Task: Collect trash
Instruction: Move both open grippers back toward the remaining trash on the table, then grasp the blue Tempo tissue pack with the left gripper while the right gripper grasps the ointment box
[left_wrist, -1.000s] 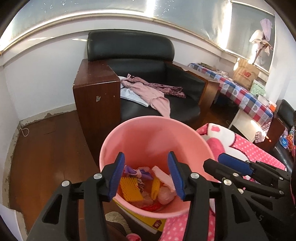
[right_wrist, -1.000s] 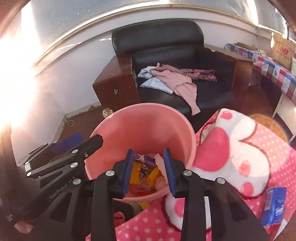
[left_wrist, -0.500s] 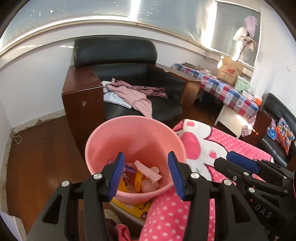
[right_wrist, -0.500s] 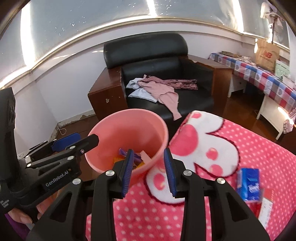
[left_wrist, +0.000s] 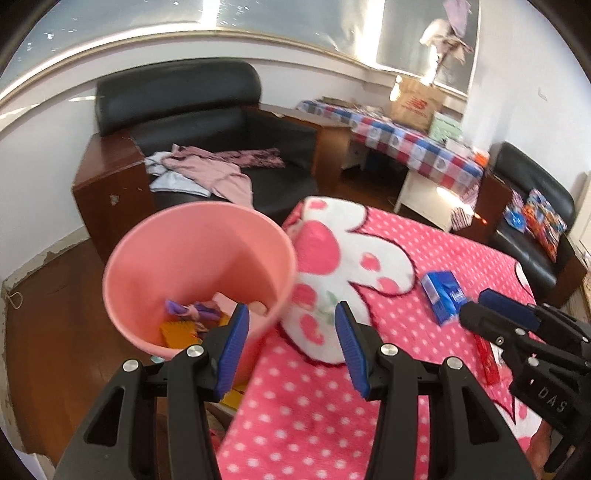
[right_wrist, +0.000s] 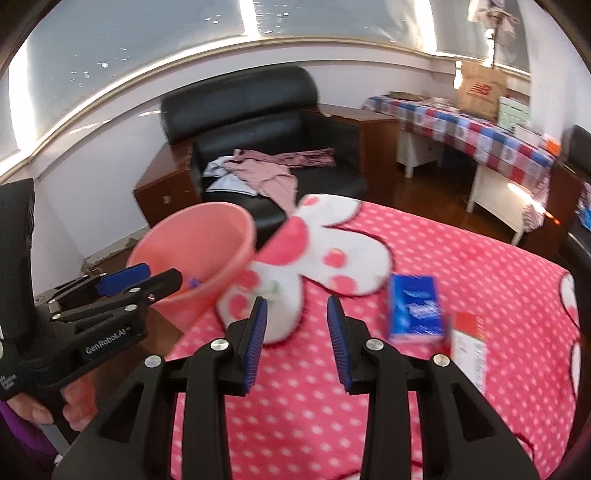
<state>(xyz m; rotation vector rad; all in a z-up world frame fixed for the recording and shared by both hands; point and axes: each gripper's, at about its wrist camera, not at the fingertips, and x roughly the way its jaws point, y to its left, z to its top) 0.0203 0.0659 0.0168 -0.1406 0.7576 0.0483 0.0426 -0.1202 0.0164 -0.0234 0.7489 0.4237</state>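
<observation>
A pink bucket (left_wrist: 199, 258) stands beside the bed's corner and holds several bits of trash (left_wrist: 192, 314). In the right wrist view the pink bucket (right_wrist: 195, 251) sits at the left. On the pink dotted blanket (right_wrist: 369, 406) lie a blue tissue packet (right_wrist: 415, 310) and a red-and-white packet (right_wrist: 467, 347). The same blue packet (left_wrist: 443, 295) shows in the left wrist view. My left gripper (left_wrist: 291, 343) hangs open over the blanket's edge beside the bucket, with nothing between its fingers. My right gripper (right_wrist: 295, 339) is open and empty above the blanket, left of the blue packet.
A black armchair (left_wrist: 221, 122) with clothes (left_wrist: 214, 173) on its seat stands behind the bucket. A table with a checked cloth (left_wrist: 406, 144) and a second dark sofa (left_wrist: 535, 206) are at the right. Wooden floor (left_wrist: 55, 295) lies left of the bucket.
Both grippers have swung right, from over the bucket to over the blanket. The blue and red-and-white packets have come into view. Neither gripper's opening has changed.
</observation>
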